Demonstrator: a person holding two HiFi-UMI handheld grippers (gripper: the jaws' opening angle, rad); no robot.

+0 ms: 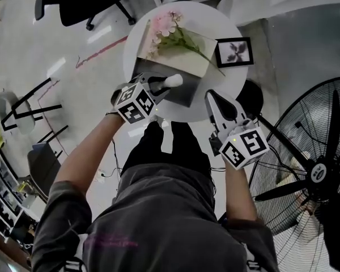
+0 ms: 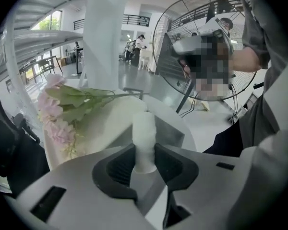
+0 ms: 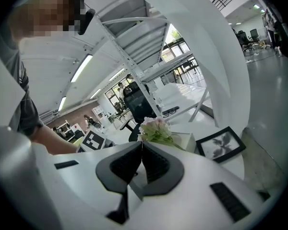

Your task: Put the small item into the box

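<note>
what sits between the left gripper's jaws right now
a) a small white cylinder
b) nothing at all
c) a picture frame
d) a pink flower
a: in the left gripper view, the left gripper has its dark pads pressed on either side of a small white cylinder, which sticks out past the jaws.

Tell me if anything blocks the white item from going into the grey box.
Nothing visible does. The left gripper holds the white item just above the grey box; the pink flowers lie on the cream box beyond it, clear of the path.
</note>
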